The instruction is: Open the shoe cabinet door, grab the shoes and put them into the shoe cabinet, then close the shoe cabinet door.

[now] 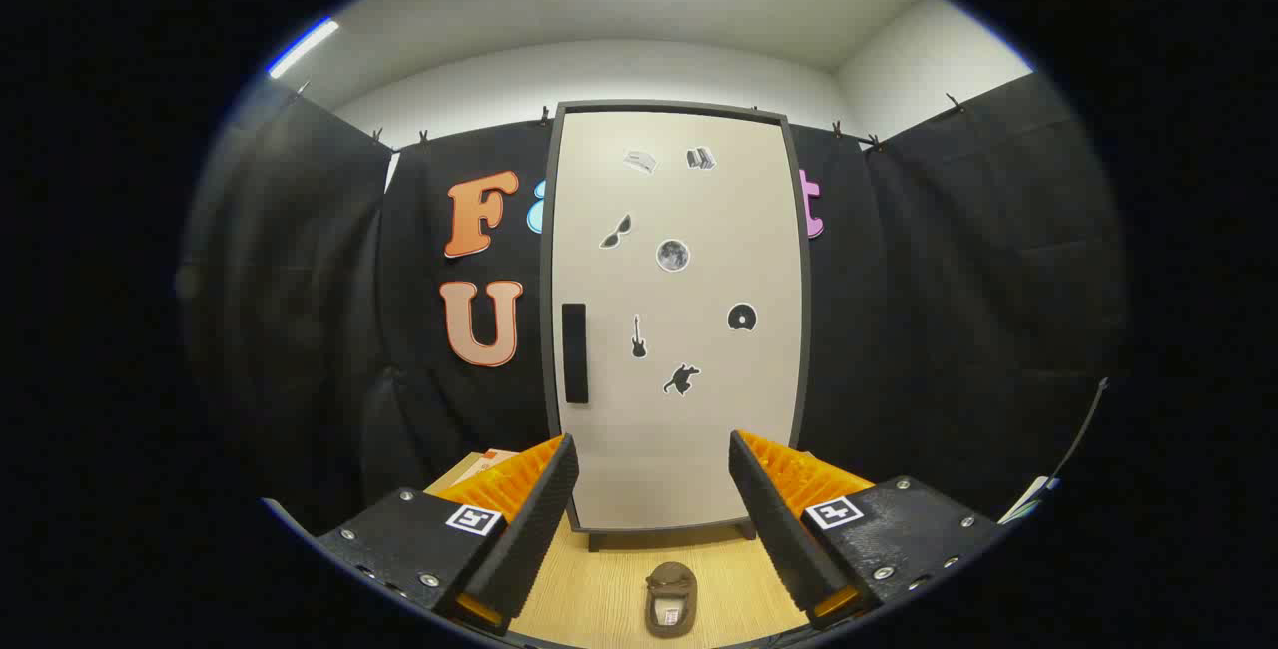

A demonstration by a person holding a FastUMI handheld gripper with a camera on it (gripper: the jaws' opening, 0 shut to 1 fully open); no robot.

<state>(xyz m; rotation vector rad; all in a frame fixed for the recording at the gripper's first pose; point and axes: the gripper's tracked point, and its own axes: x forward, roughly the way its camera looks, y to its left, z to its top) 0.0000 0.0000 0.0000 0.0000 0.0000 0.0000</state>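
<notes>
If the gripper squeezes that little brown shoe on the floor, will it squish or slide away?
The brown shoe looks like a soft slipper, so it will probably squish a bit. It lies flat and low on the smooth wood floor, so it may slide if pushed but should not roll. The gripper is open, the shoe between its fingers.

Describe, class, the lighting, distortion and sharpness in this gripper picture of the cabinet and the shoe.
Gripper view: even light from ceiling strips, no harsh glare on the shoe cabinet door; fisheye bowing curves the door's edges and the wall tops; the stickers and dark handle read sharp; the brown shoe on the wooden floor is slightly soft; the gripper is open, fingers wide apart.
</notes>
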